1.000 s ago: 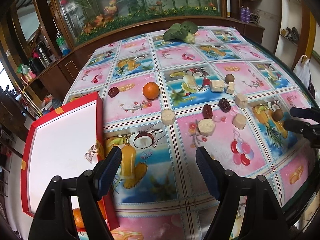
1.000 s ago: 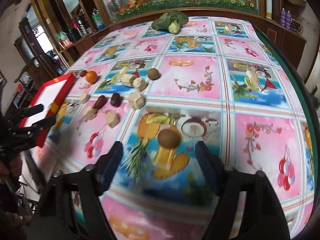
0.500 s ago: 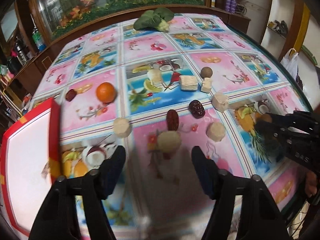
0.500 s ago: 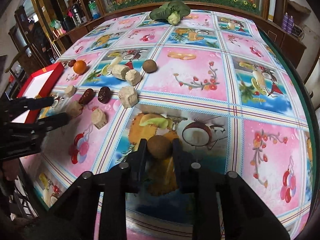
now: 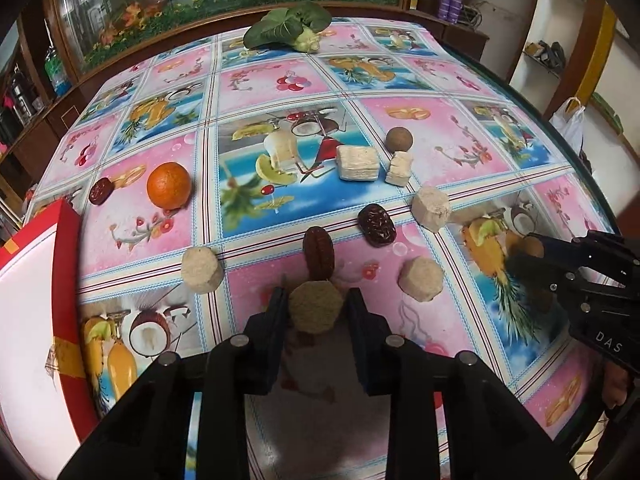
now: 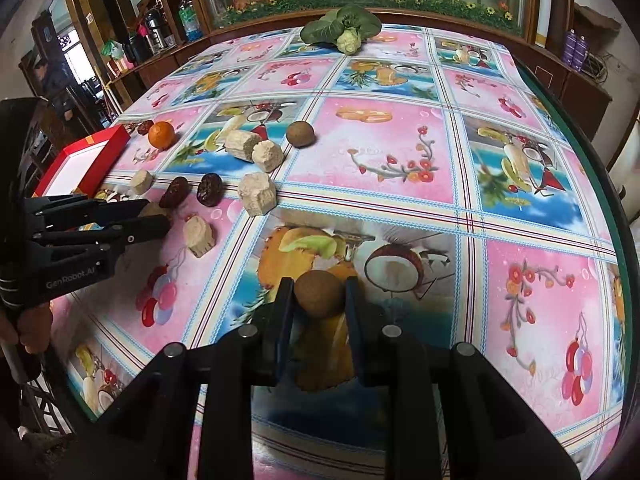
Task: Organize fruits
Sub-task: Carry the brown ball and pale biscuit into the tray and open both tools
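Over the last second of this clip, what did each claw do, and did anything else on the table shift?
The left claw went from open over bare cloth, moved forward and shut on a beige round piece. The right claw, open a second ago, shut on the brown kiwi and still holds it. The orange, the dates and the red tray stayed put.

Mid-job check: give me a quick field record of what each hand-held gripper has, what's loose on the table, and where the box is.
left hand-held gripper: shut on a round beige chunk
right hand-held gripper: shut on a brown kiwi
loose fruit: orange, second kiwi, three dark red dates
loose beige chunks: several on the floral tablecloth
red box: at the table's left edge, white inside, nothing visible in it
leafy green vegetable: far end of the table
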